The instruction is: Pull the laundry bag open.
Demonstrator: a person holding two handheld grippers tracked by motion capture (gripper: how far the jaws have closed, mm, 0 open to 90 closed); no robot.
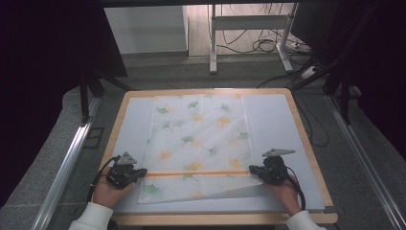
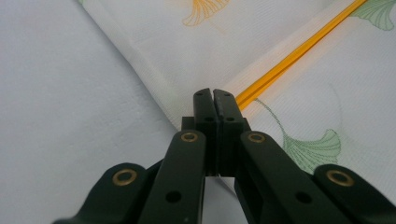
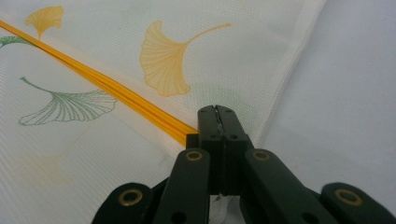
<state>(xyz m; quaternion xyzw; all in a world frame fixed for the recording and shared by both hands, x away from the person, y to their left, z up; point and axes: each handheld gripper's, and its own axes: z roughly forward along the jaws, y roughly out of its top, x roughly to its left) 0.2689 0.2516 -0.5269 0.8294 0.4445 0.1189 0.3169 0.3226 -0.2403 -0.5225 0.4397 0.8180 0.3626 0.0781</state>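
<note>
Listing what I have before me, item by item.

Item one: cloth (image 1: 198,139), white, printed with green and yellow ginkgo leaves, lying flat on the pale mat (image 1: 273,120) that covers the wooden surface (image 1: 306,143). Its near end is folded back over the rest; an orange stripe (image 1: 196,173) runs straight across it from one gripper to the other. In the left gripper view the cloth (image 2: 233,42) meets the stripe (image 2: 289,58) just ahead of the jaws; in the right gripper view the cloth (image 3: 224,51) and the stripe (image 3: 107,86) lie likewise.

Item two: left gripper (image 1: 140,172), in my left hand (image 1: 110,194), at the cloth's left edge where the stripe ends. Seen along its own jaws, the left gripper (image 2: 213,95) has them pressed together with no gap, tips at the hem; whether fabric is nipped between them I cannot tell.

Item three: right gripper (image 1: 253,169), in my right hand (image 1: 287,194), at the stripe's right end. The right gripper (image 3: 216,112) likewise has its jaws fully closed, tips down on the cloth's edge beside the stripe; a pinch of fabric cannot be confirmed.

Item four: white sleeves at the near edge, one on each forearm.
</note>
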